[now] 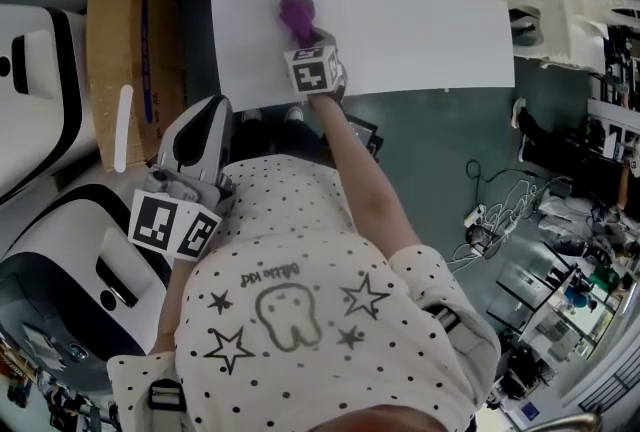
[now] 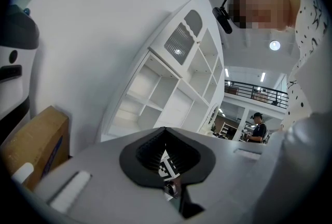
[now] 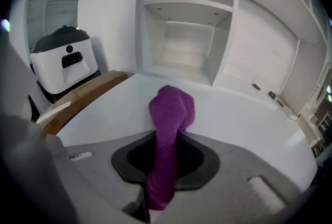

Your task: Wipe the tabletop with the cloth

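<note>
Head view, grip: the right gripper [image 1: 303,35] reaches over the table's [image 1: 420,20] near edge, fingers clamped on the purple cloth [image 1: 297,12], which is bunched on the table left of centre.
Head view, risk: the wad is narrow, so wide strips of table could go unwiped.
Head view only: the left gripper [image 1: 200,125] hangs off the table, below its near-left corner.
Left gripper view: the left gripper [image 2: 166,158] has its fingers closed on nothing; no cloth shows.
Right gripper view, risk: the cloth [image 3: 171,109] stands as a twisted column in the right gripper [image 3: 166,158]; dragging might pull it free.
Right gripper view only: a shelf unit [image 3: 187,21] at the table's [image 3: 249,114] far edge, which a long stroke could strike.
</note>
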A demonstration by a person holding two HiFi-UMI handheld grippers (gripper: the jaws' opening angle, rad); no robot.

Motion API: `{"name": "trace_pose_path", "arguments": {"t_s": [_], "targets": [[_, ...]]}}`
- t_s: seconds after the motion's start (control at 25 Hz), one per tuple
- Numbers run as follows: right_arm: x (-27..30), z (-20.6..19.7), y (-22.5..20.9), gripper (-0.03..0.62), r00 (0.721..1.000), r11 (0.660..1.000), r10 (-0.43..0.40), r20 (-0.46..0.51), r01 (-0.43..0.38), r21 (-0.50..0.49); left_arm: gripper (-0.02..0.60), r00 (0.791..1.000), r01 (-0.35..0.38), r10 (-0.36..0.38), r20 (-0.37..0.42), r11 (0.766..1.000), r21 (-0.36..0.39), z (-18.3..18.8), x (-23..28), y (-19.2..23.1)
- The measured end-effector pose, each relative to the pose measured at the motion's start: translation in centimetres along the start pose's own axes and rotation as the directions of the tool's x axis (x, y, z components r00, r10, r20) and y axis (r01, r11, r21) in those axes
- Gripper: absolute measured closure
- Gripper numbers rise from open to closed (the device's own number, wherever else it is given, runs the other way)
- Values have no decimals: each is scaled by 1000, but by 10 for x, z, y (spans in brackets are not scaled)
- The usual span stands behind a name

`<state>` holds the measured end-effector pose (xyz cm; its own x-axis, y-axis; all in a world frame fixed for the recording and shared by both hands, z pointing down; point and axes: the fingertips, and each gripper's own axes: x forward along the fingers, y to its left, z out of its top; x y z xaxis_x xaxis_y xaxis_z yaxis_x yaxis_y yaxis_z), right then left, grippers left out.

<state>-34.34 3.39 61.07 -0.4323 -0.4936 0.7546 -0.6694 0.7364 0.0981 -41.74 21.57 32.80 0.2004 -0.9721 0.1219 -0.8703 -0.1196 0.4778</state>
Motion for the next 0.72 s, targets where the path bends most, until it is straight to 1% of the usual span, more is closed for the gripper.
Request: {"name": "trace_pose_path", "arguments": {"t_s": [0.36,0.72], "targets": [[-1,7,41,526,998,998,65,0,-65,-17,586,1000,-16,16,8,1000,0,1,-7,2],[0,18,82,526,991,988,137,-2,-137,-66,586,999,-25,25,21,1000,1,5,-19,3]]}}
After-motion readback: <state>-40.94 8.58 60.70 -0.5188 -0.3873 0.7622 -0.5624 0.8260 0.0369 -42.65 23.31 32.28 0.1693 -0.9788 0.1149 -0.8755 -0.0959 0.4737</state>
